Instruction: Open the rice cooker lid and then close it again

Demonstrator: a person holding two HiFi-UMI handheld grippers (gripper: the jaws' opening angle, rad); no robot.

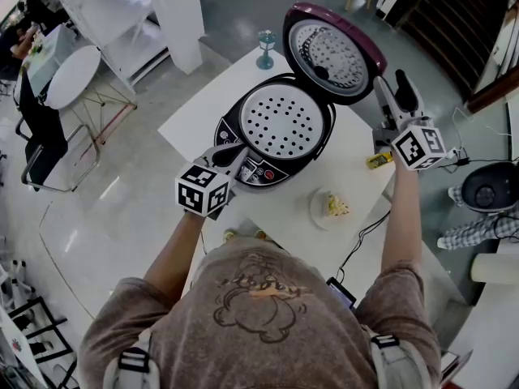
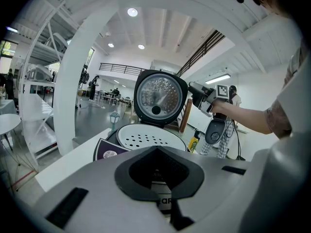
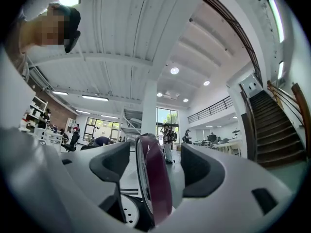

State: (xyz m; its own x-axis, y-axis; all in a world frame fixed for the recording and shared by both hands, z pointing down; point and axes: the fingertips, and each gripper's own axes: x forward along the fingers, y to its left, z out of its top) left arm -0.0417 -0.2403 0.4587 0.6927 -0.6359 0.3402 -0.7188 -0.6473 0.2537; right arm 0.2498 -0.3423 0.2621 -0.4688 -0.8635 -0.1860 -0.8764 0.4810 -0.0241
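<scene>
While the round maroon rice cooker lid (image 1: 334,51) stands open on the white table (image 1: 357,168), our right gripper (image 1: 392,89) jaws sit spread around its rim, left gripper (image 1: 233,150) jaws pressed together, so it could slam.

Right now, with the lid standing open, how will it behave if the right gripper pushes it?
Hinged at the cooker's back, the lid should swing, not flop. Its glossy rim, between the right gripper's open jaws, may slip. The cooker looks bulky enough to stay put.

Wht table (image 1: 193,124), grey floor (image 1: 243,10), stairs (image 3: 272,125).
</scene>
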